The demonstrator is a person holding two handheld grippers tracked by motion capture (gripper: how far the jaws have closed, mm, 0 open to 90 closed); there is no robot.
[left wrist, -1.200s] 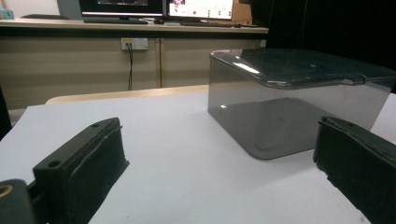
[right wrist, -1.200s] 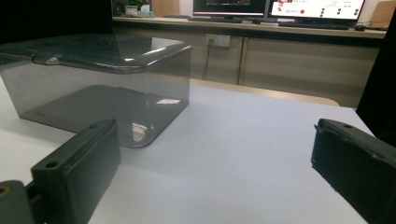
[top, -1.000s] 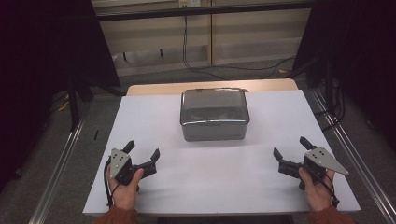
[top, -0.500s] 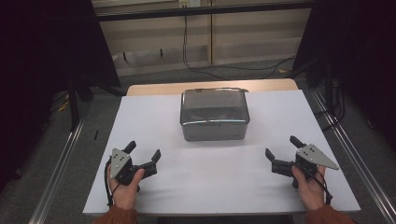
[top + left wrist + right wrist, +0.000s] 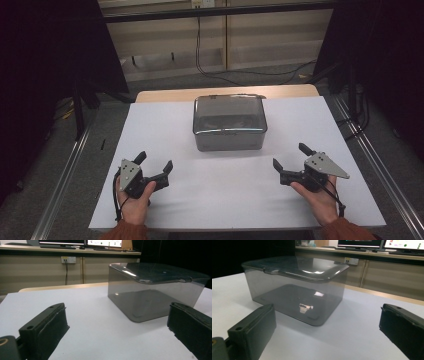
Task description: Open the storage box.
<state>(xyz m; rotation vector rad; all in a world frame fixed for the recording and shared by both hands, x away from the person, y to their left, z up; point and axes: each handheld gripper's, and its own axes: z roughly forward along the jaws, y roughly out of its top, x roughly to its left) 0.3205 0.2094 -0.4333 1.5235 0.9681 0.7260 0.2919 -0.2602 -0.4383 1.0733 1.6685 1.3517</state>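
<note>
On the white table, seen from the high view, the left gripper lies near the front left edge in a hand, its jaws spread wide with nothing between them. At the middle, toward the far edge, stands the box, a smoky see-through tub with its lid on, well apart from both grippers. Near the front right, the right gripper rests in the other hand, jaws likewise wide and empty, turned toward the box.

From above, dark shapes show through the lid, but glare and the tint make it impossible to tell whether they are contents or reflections. The left gripper view looks low across the table at the box from its front left corner; here its inside reads as bare, only the floor and reflections showing through the wall. That view also takes in a wall socket and monitors on a bench behind, which the high view does not make clear.

The right gripper view shows the box from the opposite corner, with a small tab on the lid at its near edge and bright reflections on the floor inside. Both gripper views cut off their own jaws at the frame's lower corners.
</note>
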